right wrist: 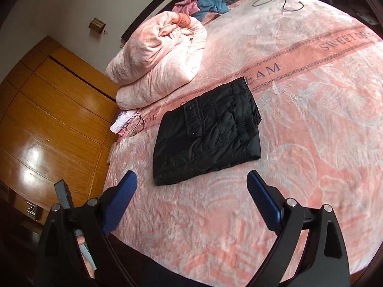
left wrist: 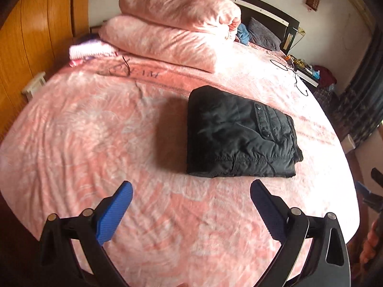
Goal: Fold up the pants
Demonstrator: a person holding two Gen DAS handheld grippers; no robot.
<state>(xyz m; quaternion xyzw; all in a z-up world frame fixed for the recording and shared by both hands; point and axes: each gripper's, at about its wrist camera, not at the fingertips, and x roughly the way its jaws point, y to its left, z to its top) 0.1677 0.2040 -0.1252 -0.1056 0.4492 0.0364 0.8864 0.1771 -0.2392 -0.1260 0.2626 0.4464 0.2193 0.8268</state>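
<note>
The black pants (left wrist: 239, 134) lie folded into a compact rectangle on the pink bed cover (left wrist: 95, 129). They also show in the right wrist view (right wrist: 205, 131), with a snap pocket on top. My left gripper (left wrist: 191, 189) is open and empty, held above the cover just short of the pants' near edge. My right gripper (right wrist: 192, 178) is open and empty, also a little short of the pants. Both have blue pads (left wrist: 115, 212) (right wrist: 263, 198) spread wide.
A folded pink quilt (left wrist: 172, 28) is stacked at the head of the bed, with a grey pillow (left wrist: 263, 34) and loose clothes (right wrist: 201, 6) beside it. Black cables (right wrist: 277, 0) lie on the cover. A wooden wardrobe (right wrist: 47, 110) stands along one side.
</note>
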